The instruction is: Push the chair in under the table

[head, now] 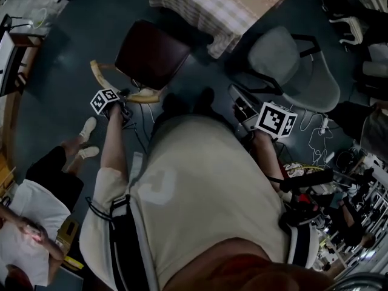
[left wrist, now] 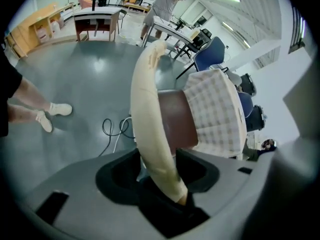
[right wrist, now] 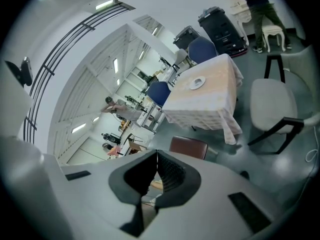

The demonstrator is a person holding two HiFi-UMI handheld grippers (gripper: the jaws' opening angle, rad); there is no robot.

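Observation:
A chair with a dark maroon seat (head: 151, 53) and a curved pale wooden backrest (left wrist: 147, 99) stands a little out from the table with the checked cloth (head: 224, 5). My left gripper (head: 129, 97) points steeply down at the backrest's near end. In the left gripper view the rail runs between its jaws, and the gripper (left wrist: 159, 156) is shut on it. My right gripper (head: 236, 96) hangs to the right of the chair, apart from it. In the right gripper view the gripper (right wrist: 156, 171) is shut on nothing, with the seat (right wrist: 189, 146) and the table (right wrist: 205, 96) beyond.
A grey office chair (head: 291, 65) stands right of the table, close to my right gripper. A person sits at the lower left (head: 36, 205), feet (head: 85, 138) stretched toward the chair. Cables (left wrist: 112, 129) lie on the floor. A white plate (right wrist: 198, 82) rests on the table.

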